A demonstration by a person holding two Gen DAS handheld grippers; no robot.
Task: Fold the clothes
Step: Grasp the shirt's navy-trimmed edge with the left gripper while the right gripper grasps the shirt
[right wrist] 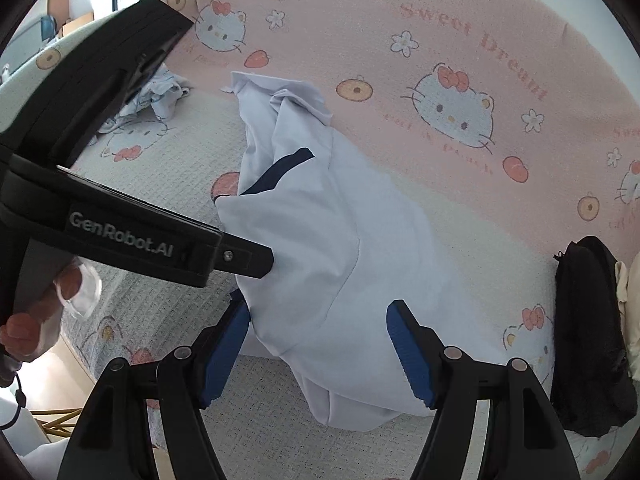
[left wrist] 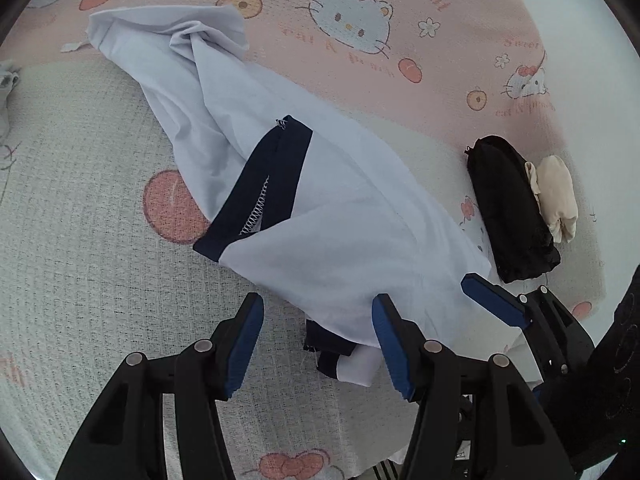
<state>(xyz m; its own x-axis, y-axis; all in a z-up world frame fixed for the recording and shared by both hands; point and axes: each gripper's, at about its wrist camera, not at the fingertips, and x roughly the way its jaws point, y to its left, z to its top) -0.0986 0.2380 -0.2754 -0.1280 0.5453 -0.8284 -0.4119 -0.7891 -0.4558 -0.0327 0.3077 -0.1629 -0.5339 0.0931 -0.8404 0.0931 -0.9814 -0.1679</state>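
A pale blue-white garment (left wrist: 320, 208) with a navy band (left wrist: 264, 184) lies crumpled and stretched diagonally across the bed. It also shows in the right wrist view (right wrist: 320, 248). My left gripper (left wrist: 318, 340) is open, its blue pads on either side of the garment's near edge and a navy hem piece. My right gripper (right wrist: 318, 348) is open over the garment's near end. In the left wrist view the right gripper's blue pad (left wrist: 492, 300) shows beside the cloth. In the right wrist view the left gripper's body (right wrist: 160, 240) touches the garment's left side.
The bed has a pink and white cat-print cover (left wrist: 400, 20). A folded black garment (left wrist: 508, 208) and a cream cloth (left wrist: 556, 196) lie at the right. A crumpled light cloth (right wrist: 160, 92) lies at the far left. The bed edge and wooden floor (right wrist: 68, 360) are at the lower left.
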